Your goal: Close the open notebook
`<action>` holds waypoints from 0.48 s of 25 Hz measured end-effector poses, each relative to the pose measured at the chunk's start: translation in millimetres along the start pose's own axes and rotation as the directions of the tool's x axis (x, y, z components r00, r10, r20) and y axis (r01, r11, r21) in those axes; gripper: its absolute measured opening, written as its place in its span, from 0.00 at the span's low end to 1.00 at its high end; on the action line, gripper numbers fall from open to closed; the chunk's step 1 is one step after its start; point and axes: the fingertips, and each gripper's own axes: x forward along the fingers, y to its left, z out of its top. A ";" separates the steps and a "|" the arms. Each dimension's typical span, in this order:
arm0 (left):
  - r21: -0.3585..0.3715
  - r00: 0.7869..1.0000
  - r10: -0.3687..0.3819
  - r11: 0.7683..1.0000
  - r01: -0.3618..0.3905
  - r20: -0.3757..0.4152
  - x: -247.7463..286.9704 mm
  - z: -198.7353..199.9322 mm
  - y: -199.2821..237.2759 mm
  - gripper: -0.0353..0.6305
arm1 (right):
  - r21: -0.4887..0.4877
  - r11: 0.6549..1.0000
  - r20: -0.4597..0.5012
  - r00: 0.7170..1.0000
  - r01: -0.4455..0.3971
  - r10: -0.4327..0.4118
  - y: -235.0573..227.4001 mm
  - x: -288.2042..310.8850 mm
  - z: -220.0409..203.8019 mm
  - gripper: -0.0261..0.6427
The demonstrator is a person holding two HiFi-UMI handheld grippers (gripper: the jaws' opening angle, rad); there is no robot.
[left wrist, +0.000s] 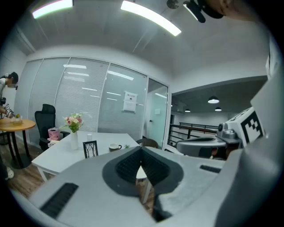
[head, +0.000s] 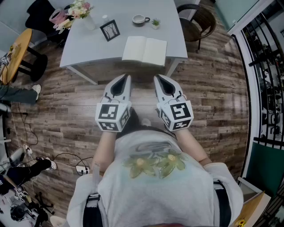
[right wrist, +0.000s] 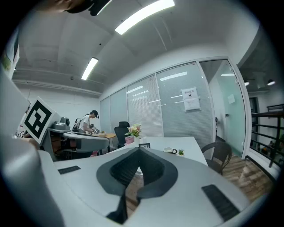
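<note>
A wood-plank floor (head: 66,97) fills most of the head view, and a pale grey table (head: 84,51) stands across the top of the frame. The open notebook (head: 144,50) lies flat at the table's near edge, just right of top centre, with its blank pages spread. Higher in the frame, behind it, stand a small picture frame (head: 109,30), a cup (head: 140,19) and a tiny potted plant (head: 155,22). A vase of flowers (head: 84,13) sits near the table's upper left corner, and a dark chair (head: 198,20) stands at the upper right.

I hold my left gripper (head: 128,76) and my right gripper (head: 156,76) side by side in the middle of the frame, over the floor. Both point up the picture toward the table and are well apart from the notebook. In the left gripper view my jaws are pressed together at the tips, with nothing pinched between them. In the right gripper view the jaws meet the same way, empty. Both views look across the table to glass walls with blinds (right wrist: 146,111). A person (right wrist: 88,122) stands far off at the left of the right gripper view.
</note>
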 end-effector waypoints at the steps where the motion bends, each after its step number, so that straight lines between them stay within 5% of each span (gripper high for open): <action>1: 0.000 1.000 -0.001 1.000 0.001 0.004 -0.7 0.4 -2.6 0.06 | -0.005 1.000 0.000 1.000 -0.004 0.004 0.4 -2.5 -0.4 0.06; 12: -0.038 1.000 -0.015 0.999 0.015 0.003 7.1 -1.4 -9.5 0.06 | -0.022 0.999 -0.012 0.999 -0.032 0.032 1.7 -2.5 -3.6 0.06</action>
